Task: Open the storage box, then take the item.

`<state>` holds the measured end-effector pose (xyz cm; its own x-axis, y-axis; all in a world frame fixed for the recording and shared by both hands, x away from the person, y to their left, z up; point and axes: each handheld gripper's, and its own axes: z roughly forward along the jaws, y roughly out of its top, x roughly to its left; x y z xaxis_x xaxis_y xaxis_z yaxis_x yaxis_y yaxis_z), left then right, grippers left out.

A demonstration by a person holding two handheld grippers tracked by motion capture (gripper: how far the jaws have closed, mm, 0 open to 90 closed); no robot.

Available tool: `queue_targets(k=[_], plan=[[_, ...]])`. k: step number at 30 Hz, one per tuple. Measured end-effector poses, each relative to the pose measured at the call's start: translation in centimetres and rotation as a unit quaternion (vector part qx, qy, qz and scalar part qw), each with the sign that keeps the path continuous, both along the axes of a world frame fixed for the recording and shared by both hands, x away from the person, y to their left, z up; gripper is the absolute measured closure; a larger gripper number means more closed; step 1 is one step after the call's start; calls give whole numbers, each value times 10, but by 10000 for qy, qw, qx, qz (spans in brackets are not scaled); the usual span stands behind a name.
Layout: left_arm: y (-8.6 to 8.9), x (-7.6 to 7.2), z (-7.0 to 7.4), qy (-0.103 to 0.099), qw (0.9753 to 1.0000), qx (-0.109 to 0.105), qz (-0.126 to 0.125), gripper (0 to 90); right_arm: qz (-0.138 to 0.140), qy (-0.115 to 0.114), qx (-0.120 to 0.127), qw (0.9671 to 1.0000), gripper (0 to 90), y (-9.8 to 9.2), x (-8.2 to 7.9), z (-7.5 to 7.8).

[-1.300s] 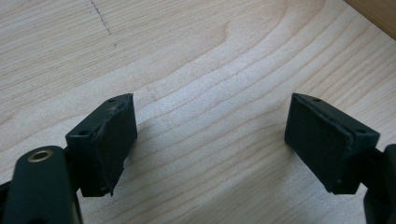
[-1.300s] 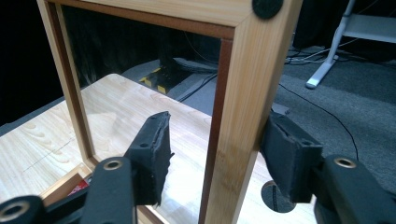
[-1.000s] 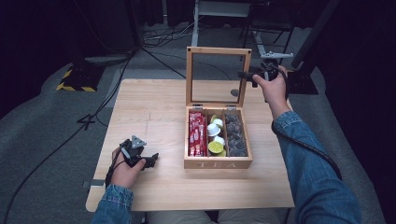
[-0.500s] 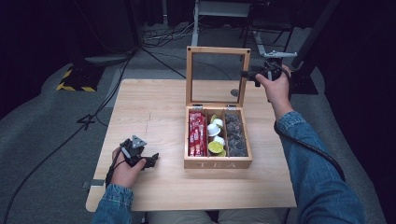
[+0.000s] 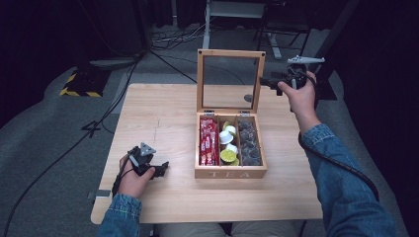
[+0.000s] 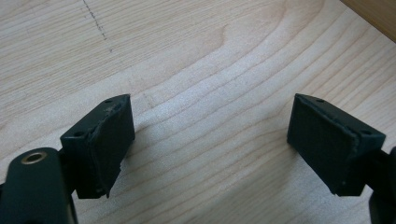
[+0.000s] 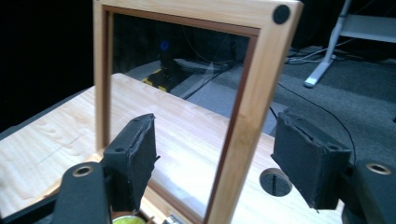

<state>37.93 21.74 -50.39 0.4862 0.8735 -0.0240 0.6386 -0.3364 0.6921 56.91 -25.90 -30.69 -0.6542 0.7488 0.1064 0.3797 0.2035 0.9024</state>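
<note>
While the left tongs (image 5: 159,169) are resting released on the bench (image 5: 163,118), the right tongs (image 7: 219,163) are straddling, unclenched, the upright glass lid (image 5: 231,79) of the tea box (image 5: 230,173) (mid-bench), likely needing to clench before lowering it.

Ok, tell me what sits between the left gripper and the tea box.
Nothing: bare table separates the left gripper from the tea box, per the high view.
</note>
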Motion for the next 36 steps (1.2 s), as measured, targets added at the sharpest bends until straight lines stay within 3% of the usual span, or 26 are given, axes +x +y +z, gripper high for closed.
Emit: queue_targets(k=[9,20,28,36], plan=[[-2,3,0,5,10000,1,4,150,358,-37,31,9993,320,11,-32,10],[-3,4,0,4,10000,2,14,151,906,-38,2,9959,314,29,-69,9],[-2,1,0,2,10000,11,-12,151,1155,-23,-62,9933,310,41,-87,7],[-2,-1,0,0,10000,11,-45,151,1419,31,-181,9897,374,56,-97,1]])
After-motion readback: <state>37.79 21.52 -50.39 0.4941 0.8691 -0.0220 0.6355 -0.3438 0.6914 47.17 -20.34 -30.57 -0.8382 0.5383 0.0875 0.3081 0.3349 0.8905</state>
